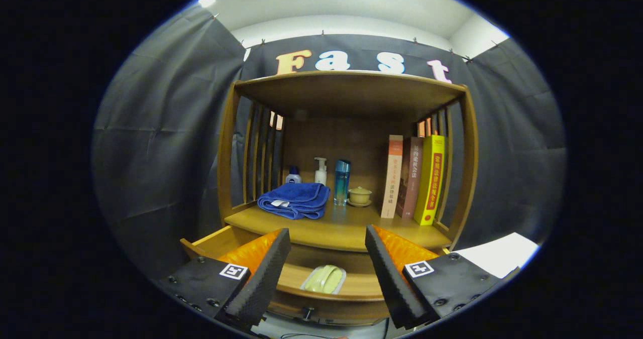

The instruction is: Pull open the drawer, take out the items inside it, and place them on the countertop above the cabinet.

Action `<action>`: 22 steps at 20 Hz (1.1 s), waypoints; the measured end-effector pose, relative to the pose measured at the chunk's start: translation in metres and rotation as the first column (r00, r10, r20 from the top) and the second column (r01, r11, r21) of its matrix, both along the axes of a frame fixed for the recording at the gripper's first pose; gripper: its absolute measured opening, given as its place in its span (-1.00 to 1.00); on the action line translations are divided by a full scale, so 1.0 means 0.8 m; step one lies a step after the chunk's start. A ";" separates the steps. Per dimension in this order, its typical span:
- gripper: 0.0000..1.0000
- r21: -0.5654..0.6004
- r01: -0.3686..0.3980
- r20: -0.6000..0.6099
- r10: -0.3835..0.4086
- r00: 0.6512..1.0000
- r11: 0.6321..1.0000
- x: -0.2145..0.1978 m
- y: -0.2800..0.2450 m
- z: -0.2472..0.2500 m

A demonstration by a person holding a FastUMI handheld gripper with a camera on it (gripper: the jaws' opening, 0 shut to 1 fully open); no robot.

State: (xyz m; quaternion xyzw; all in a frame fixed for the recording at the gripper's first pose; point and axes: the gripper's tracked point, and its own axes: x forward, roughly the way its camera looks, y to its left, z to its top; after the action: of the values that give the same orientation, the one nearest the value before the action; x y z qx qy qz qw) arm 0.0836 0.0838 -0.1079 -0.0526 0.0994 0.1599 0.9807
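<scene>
Your gripper (326, 258) is spread wide, holding nothing. The drawer (331, 289) is pulled out, and a pale green packet (324, 279) lies inside, between the fingers, below the countertop (341, 228).

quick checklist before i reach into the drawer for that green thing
1. Drawer pulled open: ok.
2. Green item in sight, lying in the drawer between the fingers' line: ok.
3. Gripper open, holding nothing: ok.
4. Free spot on the countertop in front of the towel and books: ok.
5. Other items deeper in the drawer: cannot tell, the countertop hides the back.
</scene>
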 end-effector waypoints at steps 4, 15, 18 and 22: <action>0.96 -0.091 -0.015 -0.078 0.008 0.997 0.996 0.052 0.028 -0.024; 0.92 -0.153 0.096 -0.554 -0.165 0.816 0.984 0.063 0.014 -0.261; 0.87 -0.173 0.097 -0.620 -0.185 0.763 0.980 0.056 0.007 -0.291; 0.77 -0.177 0.079 -0.654 -0.177 0.736 0.981 0.048 0.013 -0.311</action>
State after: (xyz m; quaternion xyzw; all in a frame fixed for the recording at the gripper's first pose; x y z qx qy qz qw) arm 0.1219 0.0943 -0.3569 -0.0526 0.4569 0.0929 0.8831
